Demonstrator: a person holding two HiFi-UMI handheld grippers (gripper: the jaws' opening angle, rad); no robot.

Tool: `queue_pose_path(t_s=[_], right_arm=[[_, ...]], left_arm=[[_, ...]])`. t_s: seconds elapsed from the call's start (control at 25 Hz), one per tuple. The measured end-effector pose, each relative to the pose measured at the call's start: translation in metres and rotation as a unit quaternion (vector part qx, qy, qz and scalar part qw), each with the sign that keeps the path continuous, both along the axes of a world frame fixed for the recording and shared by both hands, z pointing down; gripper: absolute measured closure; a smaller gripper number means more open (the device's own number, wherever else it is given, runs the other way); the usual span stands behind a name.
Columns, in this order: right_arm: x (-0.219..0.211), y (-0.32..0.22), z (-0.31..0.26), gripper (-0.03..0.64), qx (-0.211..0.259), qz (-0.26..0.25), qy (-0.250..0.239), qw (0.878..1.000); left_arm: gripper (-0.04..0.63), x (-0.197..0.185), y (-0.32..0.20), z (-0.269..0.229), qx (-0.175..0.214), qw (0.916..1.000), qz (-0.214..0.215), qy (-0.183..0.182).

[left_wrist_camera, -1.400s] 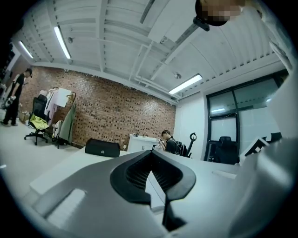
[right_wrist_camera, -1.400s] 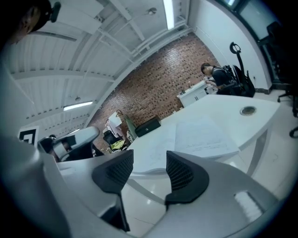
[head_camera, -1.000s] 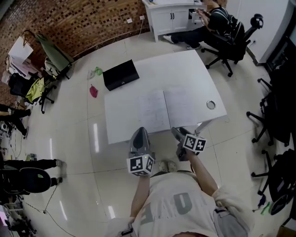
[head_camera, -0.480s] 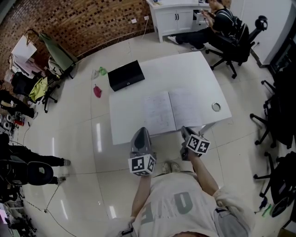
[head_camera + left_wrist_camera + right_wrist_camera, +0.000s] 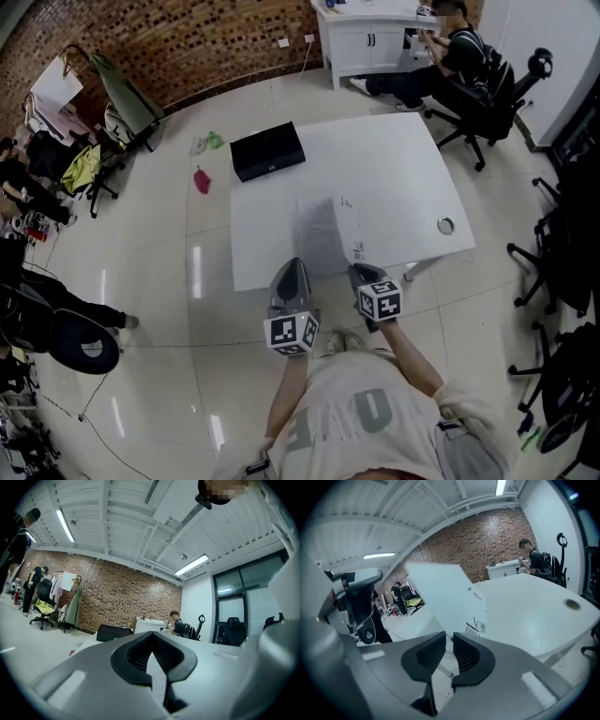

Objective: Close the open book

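The book lies near the front edge of the white table. Its right half is lifted off the table and stands steeply over the left pages. In the right gripper view that raised white cover shows a barcode sticker, and its lower edge runs down into my right gripper. The jaws there are closing on this edge, with only a thin gap left. In the head view my right gripper sits at the book's front edge. My left gripper hovers off the table's front edge, shut and holding nothing.
A black case lies on the table's far left corner. A round cable hole is near the right edge. A person sits at a white desk beyond. Office chairs stand on the right.
The book's right half, flat on the table before, now stands raised and swung to the left. My right gripper shut on its edge, rolled and moved left with it. The left gripper stayed put.
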State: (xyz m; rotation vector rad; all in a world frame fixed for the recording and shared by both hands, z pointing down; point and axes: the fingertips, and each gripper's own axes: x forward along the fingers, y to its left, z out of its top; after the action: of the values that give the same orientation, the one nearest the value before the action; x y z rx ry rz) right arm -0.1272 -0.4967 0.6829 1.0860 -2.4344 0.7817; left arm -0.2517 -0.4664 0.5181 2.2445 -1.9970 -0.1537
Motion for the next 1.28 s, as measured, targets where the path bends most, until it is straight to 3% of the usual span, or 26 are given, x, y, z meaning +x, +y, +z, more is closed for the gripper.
queue_pose_path(t_s=[0.08, 0.16, 0.32, 0.6, 0.76, 0.96, 1.12, 1.28], right_arm=[[-0.013, 0.003, 0.000, 0.537, -0.008, -0.012, -0.004, 1.000], [-0.023, 0.004, -0.006, 0.614, -0.004, -0.018, -0.010, 1.000], [-0.033, 0.000, -0.022, 0.614, 0.014, -0.024, -0.021, 0.999], [-0.011, -0.013, -0.086, 0.614, 0.056, 0.038, -0.096, 0.993], [0.001, -0.003, -0.115, 0.614, 0.076, 0.064, -0.113, 0.989], [0.006, 0.025, -0.123, 0.614, 0.060, 0.088, -0.121, 0.987], [0.000, 0.039, -0.147, 0.614, 0.084, 0.082, -0.141, 0.983], [0.007, 0.073, -0.164, 0.614, 0.111, 0.064, -0.145, 0.981]], left_arm=[[0.580, -0.016, 0.001, -0.001, -0.001, 0.9999, -0.012, 0.006], [0.580, -0.031, 0.003, -0.001, -0.002, 0.9996, -0.025, 0.012], [0.580, -0.043, 0.001, -0.001, -0.003, 0.9991, -0.037, 0.021], [0.580, -0.031, -0.005, -0.002, 0.003, 0.9998, -0.008, 0.020], [0.580, -0.028, 0.002, -0.001, 0.012, 0.9998, 0.009, 0.014], [0.580, -0.031, 0.015, 0.002, 0.006, 0.9976, 0.031, 0.061], [0.580, -0.031, 0.019, -0.026, 0.044, 0.9971, 0.042, 0.045], [0.580, -0.031, 0.048, -0.049, 0.068, 0.9967, 0.025, 0.037]])
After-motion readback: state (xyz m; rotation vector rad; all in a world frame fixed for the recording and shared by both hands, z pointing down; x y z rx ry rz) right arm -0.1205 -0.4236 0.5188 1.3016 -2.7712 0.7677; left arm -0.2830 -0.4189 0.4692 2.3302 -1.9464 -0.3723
